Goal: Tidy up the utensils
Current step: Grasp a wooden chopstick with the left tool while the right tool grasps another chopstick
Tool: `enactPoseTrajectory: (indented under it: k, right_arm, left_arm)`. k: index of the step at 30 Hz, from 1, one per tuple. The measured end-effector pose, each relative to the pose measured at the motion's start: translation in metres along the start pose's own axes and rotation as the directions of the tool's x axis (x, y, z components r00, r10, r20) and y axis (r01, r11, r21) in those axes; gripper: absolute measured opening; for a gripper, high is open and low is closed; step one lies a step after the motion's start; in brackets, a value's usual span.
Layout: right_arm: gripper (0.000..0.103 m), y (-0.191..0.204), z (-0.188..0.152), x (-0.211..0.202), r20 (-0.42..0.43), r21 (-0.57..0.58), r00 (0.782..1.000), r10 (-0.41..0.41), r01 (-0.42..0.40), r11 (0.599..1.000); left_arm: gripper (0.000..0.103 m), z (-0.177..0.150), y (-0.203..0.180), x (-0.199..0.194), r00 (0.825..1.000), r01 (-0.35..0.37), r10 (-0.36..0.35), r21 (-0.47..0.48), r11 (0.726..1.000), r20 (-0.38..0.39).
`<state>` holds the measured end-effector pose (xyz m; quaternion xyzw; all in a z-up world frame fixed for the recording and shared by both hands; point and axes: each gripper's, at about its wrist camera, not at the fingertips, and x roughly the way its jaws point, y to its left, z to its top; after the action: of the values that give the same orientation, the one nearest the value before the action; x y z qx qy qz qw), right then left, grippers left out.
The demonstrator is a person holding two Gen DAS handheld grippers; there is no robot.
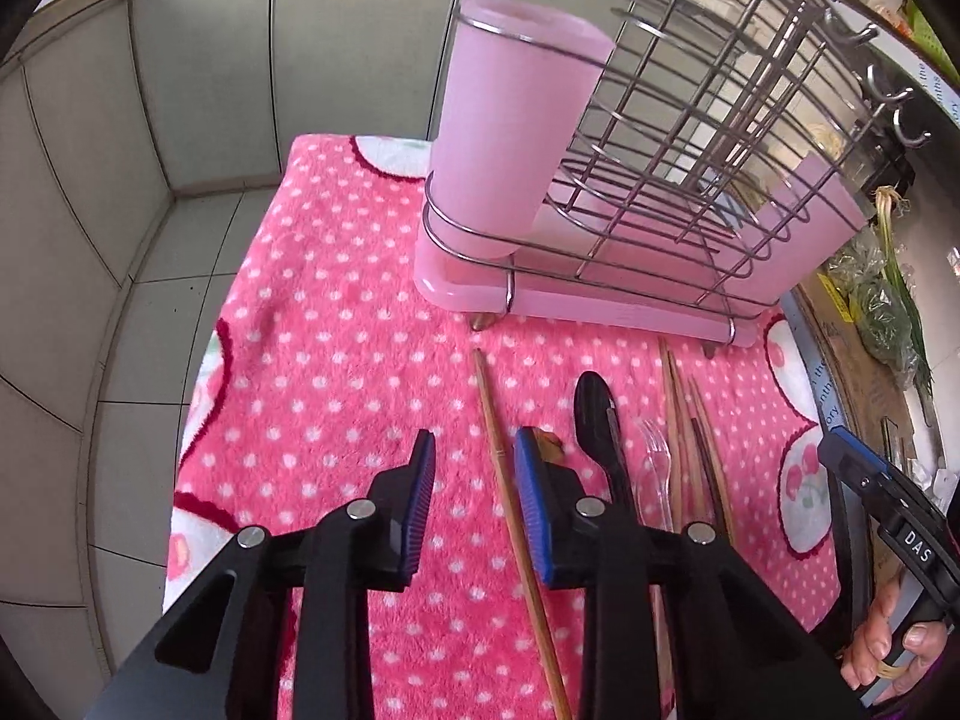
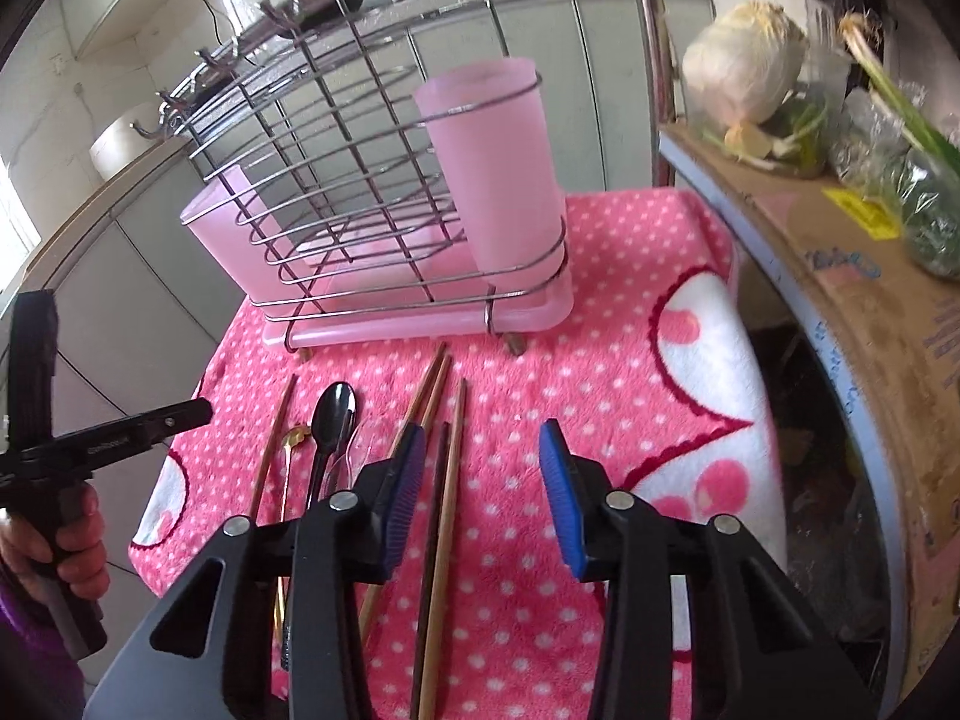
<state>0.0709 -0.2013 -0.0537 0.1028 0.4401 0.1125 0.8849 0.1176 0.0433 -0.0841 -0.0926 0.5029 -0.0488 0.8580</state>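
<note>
Several utensils lie in a row on a pink dotted towel [image 1: 336, 300] in front of a wire rack [image 1: 690, 150] that holds a tall pink cup [image 1: 510, 138] on a pink tray. My left gripper [image 1: 475, 435] is open just above the towel, and a single wooden chopstick [image 1: 498, 450] runs between its fingers untouched. Right of it lie a gold spoon [image 1: 549, 441], a black spoon [image 1: 591, 414], a clear plastic fork [image 1: 654, 468] and more chopsticks [image 1: 678, 420]. My right gripper [image 2: 481, 427] is open over two chopsticks [image 2: 459, 420], one pale and one dark, near the black spoon [image 2: 336, 414].
A cardboard box [image 2: 840, 252] with bagged greens and a cabbage [image 2: 744, 72] stands close on the right of the towel. Grey cabinet panels [image 1: 198, 90] rise behind and to the left. A hand [image 2: 66, 546] holds the other gripper at the left edge.
</note>
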Motion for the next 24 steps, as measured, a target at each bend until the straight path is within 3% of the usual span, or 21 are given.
enactPoseTrajectory:
  k: [8, 10, 15, 20, 22, 24]
  right_arm:
    - [0.028, -0.002, 0.012, 0.031, -0.134, 0.069, 0.990, 0.043, -0.034, 0.997]
    - [0.021, -0.003, 0.014, 0.042, -0.169, 0.094, 0.984, 0.062, -0.046, 0.995]
    - [0.021, 0.001, 0.021, 0.069, -0.226, 0.127, 0.970, 0.089, -0.061, 0.990]
    - [0.021, 0.009, 0.025, 0.096, -0.273, 0.106, 0.962, 0.029, 0.000, 0.994]
    - [0.019, 0.011, 0.026, 0.102, -0.273, 0.099, 0.962, 0.010, 0.018, 0.995]
    - [0.011, 0.014, 0.027, 0.102, -0.266, 0.081, 0.964, -0.018, 0.040, 0.996]
  left_arm:
    - [0.024, 0.014, -0.006, 0.044, 0.993, -0.051, 0.052, 0.017, 0.999, -0.101]
    - [0.023, 0.015, -0.004, 0.054, 0.991, -0.061, 0.062, 0.010, 0.998, -0.119]
    - [0.023, 0.018, 0.001, 0.066, 0.991, -0.039, 0.037, -0.012, 0.999, -0.131]
    - [0.022, 0.020, 0.000, 0.072, 0.990, -0.050, 0.051, 0.010, 0.999, -0.128]
    - [0.017, 0.022, 0.001, 0.073, 0.991, -0.046, 0.047, 0.014, 0.999, -0.126]
    - [0.008, 0.029, 0.002, 0.071, 0.991, -0.017, 0.017, -0.001, 1.000, -0.131]
